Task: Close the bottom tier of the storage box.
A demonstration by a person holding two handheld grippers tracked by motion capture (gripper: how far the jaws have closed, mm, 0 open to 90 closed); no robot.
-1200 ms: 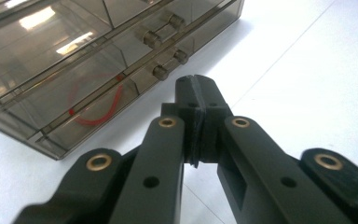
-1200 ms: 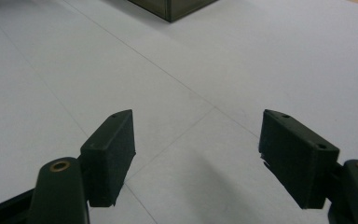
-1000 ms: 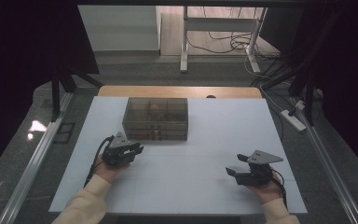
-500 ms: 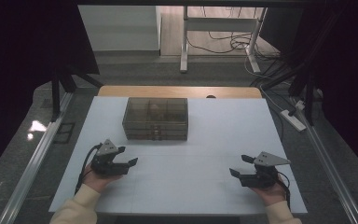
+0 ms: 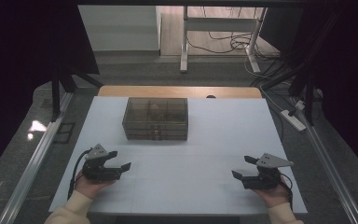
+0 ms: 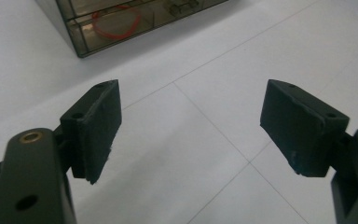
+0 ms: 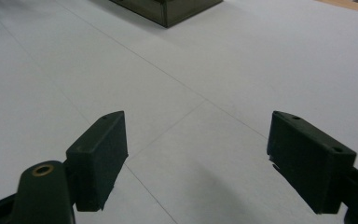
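Note:
A smoky see-through drawer box point(image 5: 155, 119) stands at the back middle of the white table point(image 5: 205, 140). In the left gripper view the box point(image 6: 135, 18) lies ahead, with a red ring point(image 6: 116, 22) inside a drawer. My left gripper point(image 5: 120, 159) rests near the front left, well short of the box. Its jaws have just been opening and stand open point(image 6: 191, 109) with nothing between them. My right gripper point(image 5: 241, 166) sits at the front right. Its jaws have also just been opening, and it is open point(image 7: 196, 128) over bare table, with a box corner point(image 7: 168, 9) far ahead.
A wooden strip point(image 5: 121, 91) borders the table's far edge. Metal rails point(image 5: 37, 154) run along both sides. Behind the table, a desk frame point(image 5: 184, 42) and cables point(image 5: 228, 44) stand on the floor. A power strip point(image 5: 294, 120) lies to the right.
My left hand has drawn back from the box toward the front left, and its jaws have gone from nearly shut to wide open. The right gripper has stayed about in place, its jaws slightly wider.

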